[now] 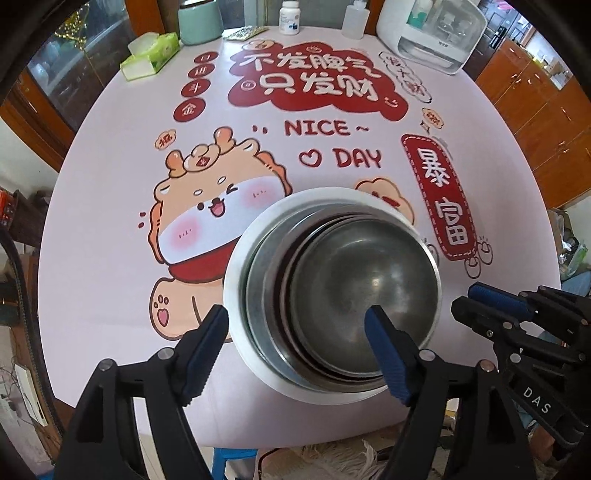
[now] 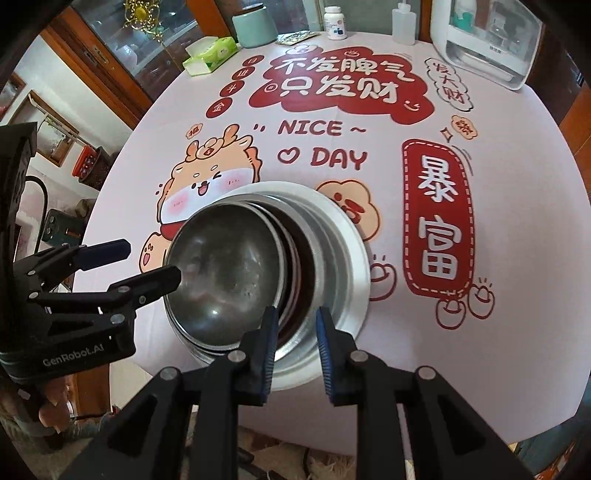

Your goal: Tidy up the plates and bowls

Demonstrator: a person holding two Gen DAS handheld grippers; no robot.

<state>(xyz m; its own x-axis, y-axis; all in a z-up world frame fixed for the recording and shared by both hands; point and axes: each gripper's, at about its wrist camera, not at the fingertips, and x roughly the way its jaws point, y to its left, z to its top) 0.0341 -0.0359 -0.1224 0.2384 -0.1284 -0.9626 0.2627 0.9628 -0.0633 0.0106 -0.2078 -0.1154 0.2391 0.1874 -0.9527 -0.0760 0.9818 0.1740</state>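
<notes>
Left wrist view: the left gripper is wide open over the near edge of the table. A stack of nested metal bowls sits in a white plate just ahead. The gripper's left finger is outside the plate's left rim; its right finger lies over the top bowl, and I cannot tell whether it touches. The right gripper shows at the right edge, just beside the stack, jaws a little apart. At the far edge stand a tissue box, a green jar, a pill bottle, a clear bottle and a white appliance.

Right wrist view: the right gripper is part open, holding nothing, its fingertips over the near rim of the stack, which lies just ahead and slightly left. The plate shows on the right. The left gripper reaches in from the left, open, one fingertip at the top bowl's left rim.
</notes>
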